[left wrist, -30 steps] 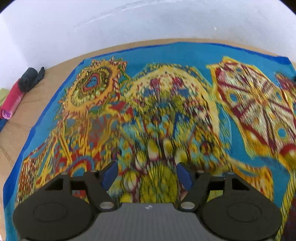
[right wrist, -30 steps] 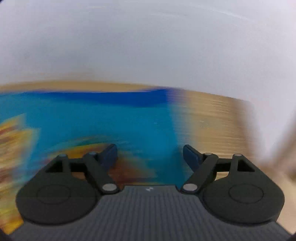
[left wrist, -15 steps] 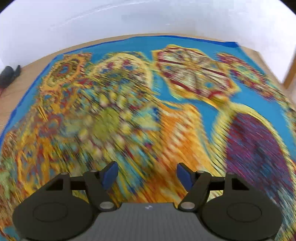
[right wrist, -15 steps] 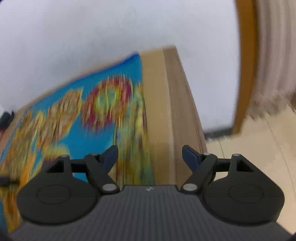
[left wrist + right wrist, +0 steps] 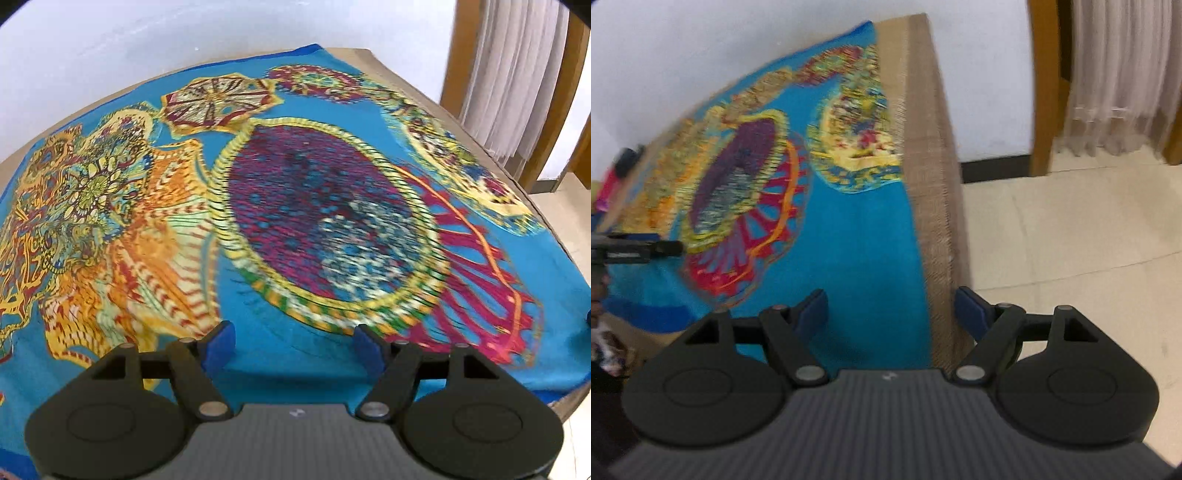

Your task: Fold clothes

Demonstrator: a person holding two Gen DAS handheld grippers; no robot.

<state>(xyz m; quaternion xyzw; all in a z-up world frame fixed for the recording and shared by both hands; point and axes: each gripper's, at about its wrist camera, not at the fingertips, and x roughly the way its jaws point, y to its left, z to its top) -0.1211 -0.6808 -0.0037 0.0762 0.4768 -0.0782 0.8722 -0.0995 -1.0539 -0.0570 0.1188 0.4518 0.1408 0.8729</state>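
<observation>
Turquoise cloth [image 5: 303, 206], printed with bright medallions, lies spread flat over the wooden table [image 5: 931, 192], reaching its near and right edges. Both tools hang above the near edge, each with 2 fingers spread and nothing between them: left gripper [image 5: 295, 345], right gripper [image 5: 890, 312].
</observation>
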